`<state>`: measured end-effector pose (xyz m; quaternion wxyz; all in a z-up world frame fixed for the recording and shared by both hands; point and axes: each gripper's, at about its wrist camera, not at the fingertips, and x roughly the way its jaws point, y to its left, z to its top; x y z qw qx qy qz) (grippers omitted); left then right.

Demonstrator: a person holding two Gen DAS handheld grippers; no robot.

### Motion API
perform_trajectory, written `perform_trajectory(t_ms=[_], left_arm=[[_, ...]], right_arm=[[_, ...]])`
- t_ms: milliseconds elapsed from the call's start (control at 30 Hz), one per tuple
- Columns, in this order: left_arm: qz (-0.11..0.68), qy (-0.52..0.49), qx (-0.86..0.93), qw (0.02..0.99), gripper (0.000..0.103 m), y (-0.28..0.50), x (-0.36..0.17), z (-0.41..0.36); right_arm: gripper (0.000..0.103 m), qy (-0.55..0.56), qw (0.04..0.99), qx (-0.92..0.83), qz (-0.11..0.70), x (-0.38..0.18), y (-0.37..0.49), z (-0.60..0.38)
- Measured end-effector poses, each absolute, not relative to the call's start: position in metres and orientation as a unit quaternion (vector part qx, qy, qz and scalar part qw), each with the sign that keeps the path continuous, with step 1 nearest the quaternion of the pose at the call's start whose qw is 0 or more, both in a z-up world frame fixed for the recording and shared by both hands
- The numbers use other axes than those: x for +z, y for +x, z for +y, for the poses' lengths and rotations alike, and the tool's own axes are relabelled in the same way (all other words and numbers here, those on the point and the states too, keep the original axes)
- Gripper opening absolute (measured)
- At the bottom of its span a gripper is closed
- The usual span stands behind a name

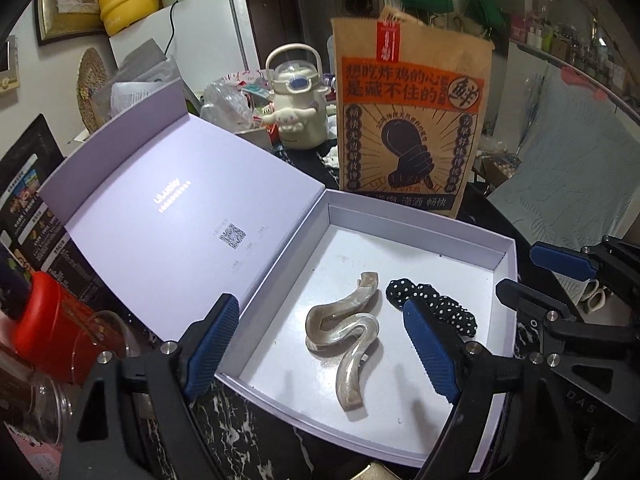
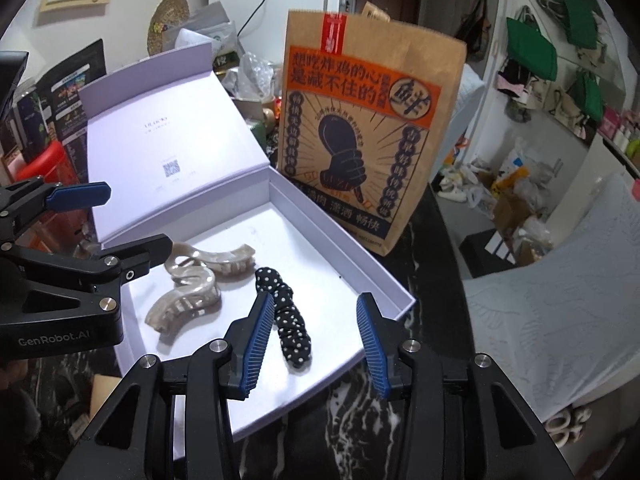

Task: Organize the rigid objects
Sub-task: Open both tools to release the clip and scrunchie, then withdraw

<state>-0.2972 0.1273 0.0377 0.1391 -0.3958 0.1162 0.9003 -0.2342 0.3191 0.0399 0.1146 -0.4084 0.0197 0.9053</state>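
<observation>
- Left wrist view: left claw (image 1: 324,348) hangs released above the open lilac box (image 1: 416,446), its blue pads wide apart and nothing between them touching.
- Wavy pearly hair clip (image 1: 344,340) lies on the box floor under that gap; polka-dot scrunchie (image 1: 436,306) lies just beside it, to its right, partly behind the right pad.
- Box lid (image 1: 172,208) stands tilted back on the left; brown paper bag (image 1: 412,120) stands upright behind the box on the dark marbled table (image 1: 256,436).
- Right wrist view: right claw (image 2: 316,344) is released too, pads apart and empty, above the near edge of the box (image 2: 394,292).
- Scrunchie (image 2: 290,320) lies in the box between and just beyond the pads, nearer the left one, apart from both.
- Hair clip (image 2: 192,292) lies to its left, partly under the other claw's black frame.
</observation>
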Motion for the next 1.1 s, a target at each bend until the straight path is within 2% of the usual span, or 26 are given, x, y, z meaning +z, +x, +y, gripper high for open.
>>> perform_trajectory(t_ms=[333,467,767,1100], left_arm=[[0.108,-0.360,0.916,0.141,0.087,-0.267,0.071,0.118],[0.099,-0.346,0.922,0.145,0.103,-0.254,0.080,0.112],[0.093,-0.324,0.930,0.144,0.103,-0.224,0.095,0.100],[0.090,-0.308,0.938,0.128,0.103,-0.193,0.106,0.085]], right_arm=[[0.048,-0.375,0.116,0.920,0.010,0.072,-0.207,0.304],[0.058,-0.361,0.115,0.926,0.008,0.082,-0.195,0.298],[0.073,-0.334,0.118,0.935,0.008,0.101,-0.169,0.284],[0.078,-0.311,0.113,0.944,0.001,0.114,-0.142,0.266]])
